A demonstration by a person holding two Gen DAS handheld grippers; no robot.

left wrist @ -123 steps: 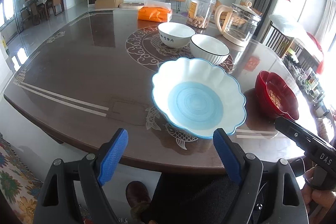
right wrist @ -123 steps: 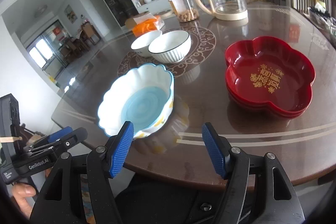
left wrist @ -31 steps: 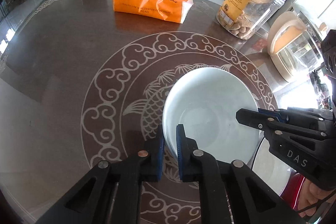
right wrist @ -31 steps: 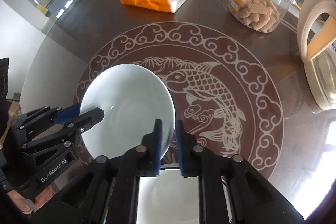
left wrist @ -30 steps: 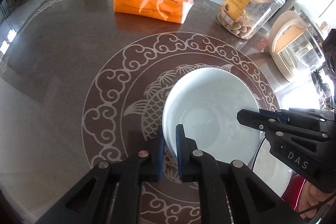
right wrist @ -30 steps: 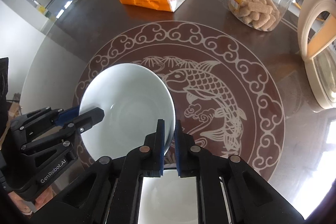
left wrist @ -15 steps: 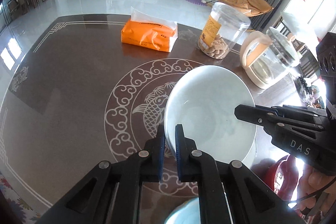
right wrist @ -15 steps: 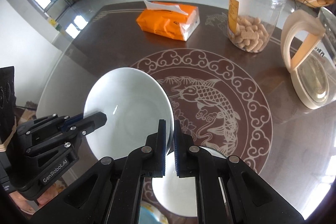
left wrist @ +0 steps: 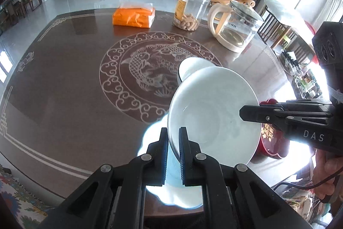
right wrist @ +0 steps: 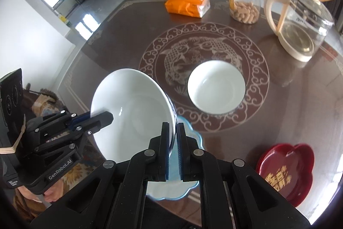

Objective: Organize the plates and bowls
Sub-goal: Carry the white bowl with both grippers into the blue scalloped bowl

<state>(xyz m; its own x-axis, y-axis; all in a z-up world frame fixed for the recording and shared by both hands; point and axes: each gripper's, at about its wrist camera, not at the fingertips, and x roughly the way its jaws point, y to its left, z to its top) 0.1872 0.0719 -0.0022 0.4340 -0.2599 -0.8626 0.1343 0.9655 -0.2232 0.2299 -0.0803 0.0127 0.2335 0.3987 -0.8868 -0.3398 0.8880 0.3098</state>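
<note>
Both grippers hold one white bowl (left wrist: 212, 115) in the air above the table. My left gripper (left wrist: 173, 138) is shut on its left rim; my right gripper (right wrist: 173, 132) is shut on its right rim. The bowl (right wrist: 133, 113) hangs over the blue scalloped bowl (left wrist: 150, 134), whose edge also shows in the right wrist view (right wrist: 193, 132). A second white bowl (right wrist: 216, 89) stands on the table's fish medallion, partly hidden in the left wrist view (left wrist: 193, 65). A red flower-shaped plate stack (right wrist: 285, 171) sits at the right.
An orange tissue pack (left wrist: 134, 17), a clear biscuit jar (left wrist: 190, 12) and a glass kettle (left wrist: 235, 29) stand at the far side of the brown table (left wrist: 64, 89). The table's near edge runs just below the blue bowl.
Both grippers lifted the white bowl off the medallion and carried it back toward the near edge, over the blue bowl. The second white bowl stayed put.
</note>
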